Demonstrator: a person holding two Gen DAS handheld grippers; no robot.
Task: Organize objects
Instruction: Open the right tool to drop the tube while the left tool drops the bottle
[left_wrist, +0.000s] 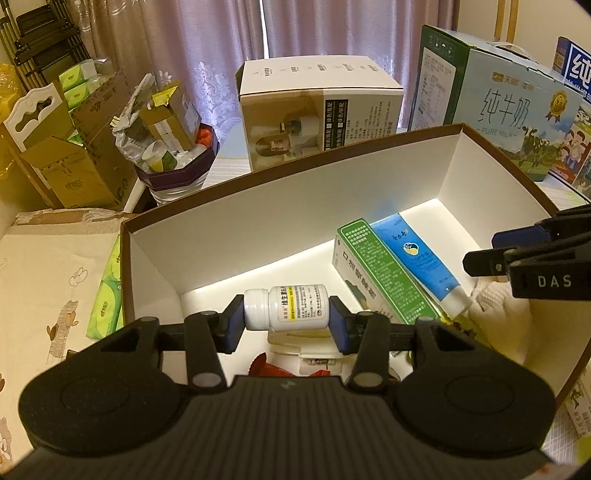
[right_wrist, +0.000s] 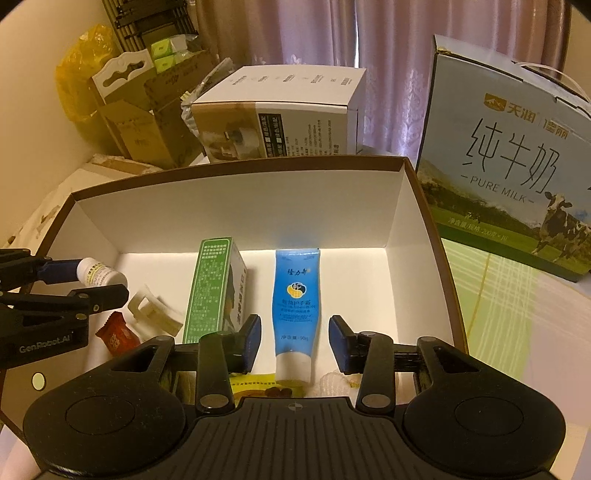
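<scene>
While the left gripper pinches the white pill bottle sideways above the open box, placing is in hand; next, lower and let go at 6 o'clock. Pitched steeply down.

Right view: right gripper spread, straddling the blue tube untouched, green carton at 10 o'clock.

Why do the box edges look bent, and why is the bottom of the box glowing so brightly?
Left wrist view: the fisheye lens bows the brown box rim, corners go dark, and light washes out the box floor behind the white bottle. Right wrist view: same bending, a yellowish cast at the left, and a bright floor strip above the blue tube.
</scene>
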